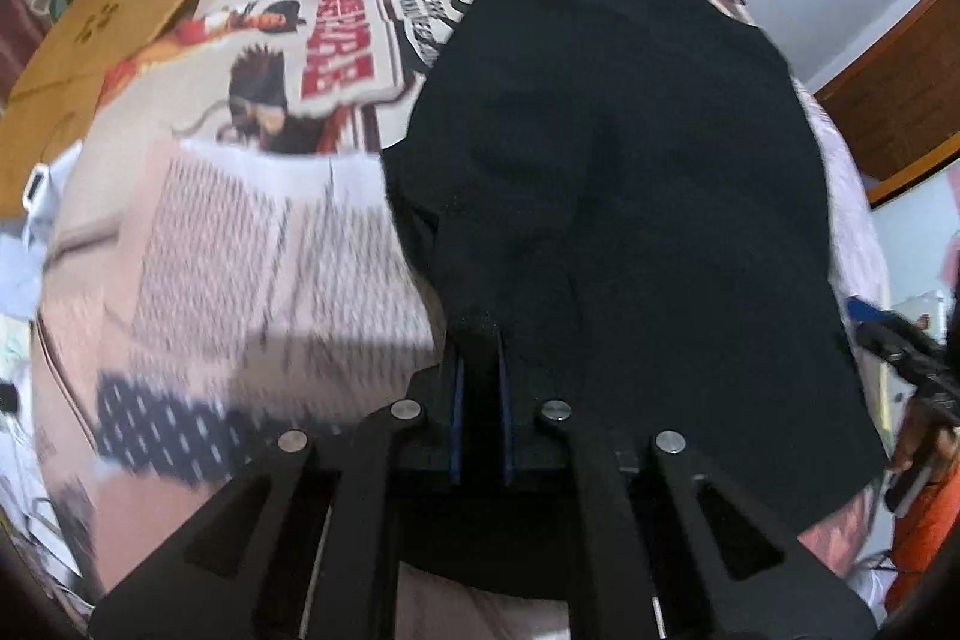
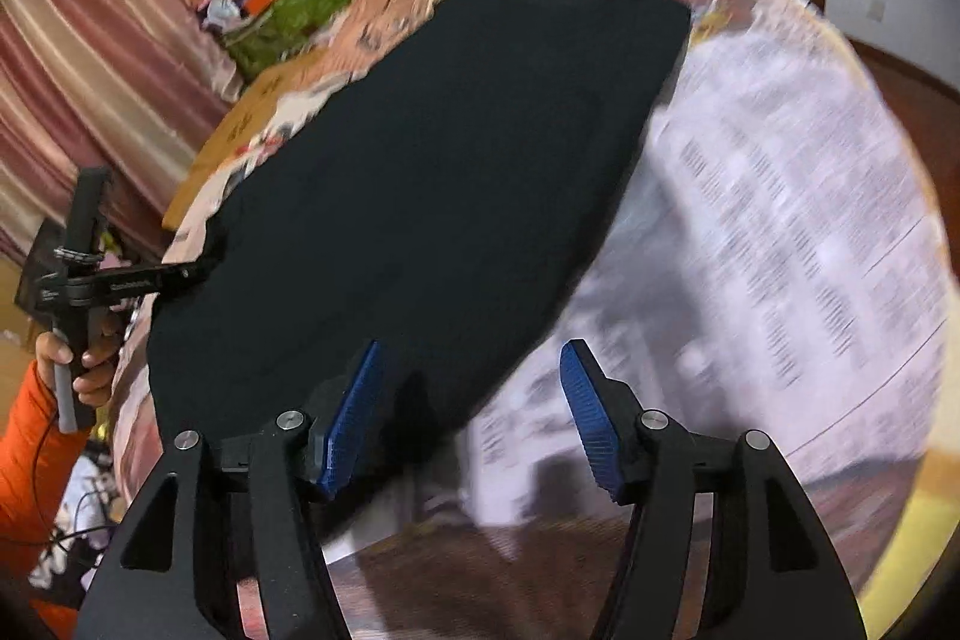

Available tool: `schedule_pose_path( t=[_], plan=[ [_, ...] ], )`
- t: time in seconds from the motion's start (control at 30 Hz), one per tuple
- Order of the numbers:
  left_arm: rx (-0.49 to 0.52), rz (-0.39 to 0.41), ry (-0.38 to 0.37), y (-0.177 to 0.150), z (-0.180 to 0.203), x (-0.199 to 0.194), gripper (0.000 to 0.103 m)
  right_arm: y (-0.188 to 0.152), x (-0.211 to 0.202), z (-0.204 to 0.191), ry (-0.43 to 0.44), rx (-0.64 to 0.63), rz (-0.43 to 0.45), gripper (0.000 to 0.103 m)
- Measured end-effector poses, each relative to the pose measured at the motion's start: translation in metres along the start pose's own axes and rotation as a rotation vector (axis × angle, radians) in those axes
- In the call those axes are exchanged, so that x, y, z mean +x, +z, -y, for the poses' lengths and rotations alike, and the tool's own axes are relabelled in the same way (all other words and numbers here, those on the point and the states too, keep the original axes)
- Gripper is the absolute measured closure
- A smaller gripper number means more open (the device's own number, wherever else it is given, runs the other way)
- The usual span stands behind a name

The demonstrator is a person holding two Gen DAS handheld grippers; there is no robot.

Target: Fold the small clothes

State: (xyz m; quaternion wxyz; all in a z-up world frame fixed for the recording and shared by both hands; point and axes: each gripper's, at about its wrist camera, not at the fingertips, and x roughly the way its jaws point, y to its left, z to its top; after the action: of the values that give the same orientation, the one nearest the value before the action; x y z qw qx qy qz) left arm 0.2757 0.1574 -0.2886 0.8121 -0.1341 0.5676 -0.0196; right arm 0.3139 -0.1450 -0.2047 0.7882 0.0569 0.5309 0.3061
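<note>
The black garment (image 1: 600,160) lies long-axis away across the newsprint-covered surface (image 1: 240,250); left tool (image 1: 480,334) pinches its near edge, right tool (image 2: 474,370) gapes empty.

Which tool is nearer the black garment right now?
Left. The left tool is shut on the black garment's near edge; the right tool stands open over its edge, gripping nothing.

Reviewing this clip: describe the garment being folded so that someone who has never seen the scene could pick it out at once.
Look at the table covered with printed newspaper sheets. Spread across it lies one black cloth, plain and unpatterned, with the left gripper shut on its near edge. It is the only solid dark piece against the busy text and pictures around it.
</note>
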Motion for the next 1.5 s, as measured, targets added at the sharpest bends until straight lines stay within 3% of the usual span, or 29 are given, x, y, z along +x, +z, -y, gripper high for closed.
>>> schedule_pose_path(
  t=[0.23, 0.27, 0.33, 0.4, 0.47, 0.63, 0.8, 1.0, 1.07, 1.13, 1.17, 1.27, 1.33, 1.5],
  plan=[
    [0.065, 0.028, 0.019, -0.024, 0.026, -0.01, 0.094, -0.018, 0.004, 0.003, 0.086, 0.047, -0.034, 0.047],
    [0.07, 0.03, 0.022, -0.026, 0.029, -0.011, 0.094, -0.022, 0.002, 0.001, 0.086, 0.045, -0.033, 0.051],
    [0.073, 0.032, 0.028, -0.028, 0.032, -0.011, 0.094, -0.024, 0.003, -0.002, 0.073, 0.028, -0.041, 0.076],
    [0.063, 0.03, 0.027, -0.028, 0.033, -0.012, 0.094, -0.026, 0.005, -0.005, 0.064, 0.009, -0.044, 0.094],
    [0.062, 0.027, 0.022, -0.027, 0.034, -0.012, 0.094, -0.025, 0.003, -0.003, 0.071, -0.001, -0.043, 0.096],
    [0.09, 0.036, 0.027, -0.031, 0.049, -0.024, 0.091, -0.027, -0.009, 0.002, -0.006, -0.062, -0.019, 0.099],
    [0.118, 0.107, 0.082, -0.037, 0.052, -0.045, 0.083, -0.033, -0.02, 0.016, -0.063, -0.054, 0.002, 0.099],
    [0.064, 0.118, 0.131, -0.027, 0.028, -0.059, 0.081, -0.039, -0.031, 0.033, -0.173, -0.045, 0.031, 0.1],
    [0.06, 0.141, 0.163, -0.02, 0.022, -0.066, 0.075, -0.039, -0.044, 0.038, -0.184, -0.046, 0.061, 0.1],
    [0.059, 0.164, 0.184, -0.009, 0.018, -0.072, 0.059, -0.032, -0.053, 0.039, -0.168, -0.032, 0.089, 0.1],
    [0.059, 0.178, 0.191, -0.001, 0.018, -0.074, 0.057, -0.027, -0.055, 0.038, -0.166, -0.032, 0.102, 0.099],
    [0.088, 0.204, 0.198, 0.025, 0.025, -0.075, 0.052, -0.006, -0.06, 0.035, -0.166, -0.044, 0.149, 0.09],
    [0.118, 0.23, 0.208, 0.044, 0.032, -0.073, 0.042, 0.008, -0.06, 0.035, -0.158, -0.041, 0.179, 0.069],
    [0.173, 0.251, 0.211, 0.099, 0.046, -0.054, 0.033, 0.047, -0.044, 0.033, -0.166, -0.075, 0.214, 0.061]
  ],
)
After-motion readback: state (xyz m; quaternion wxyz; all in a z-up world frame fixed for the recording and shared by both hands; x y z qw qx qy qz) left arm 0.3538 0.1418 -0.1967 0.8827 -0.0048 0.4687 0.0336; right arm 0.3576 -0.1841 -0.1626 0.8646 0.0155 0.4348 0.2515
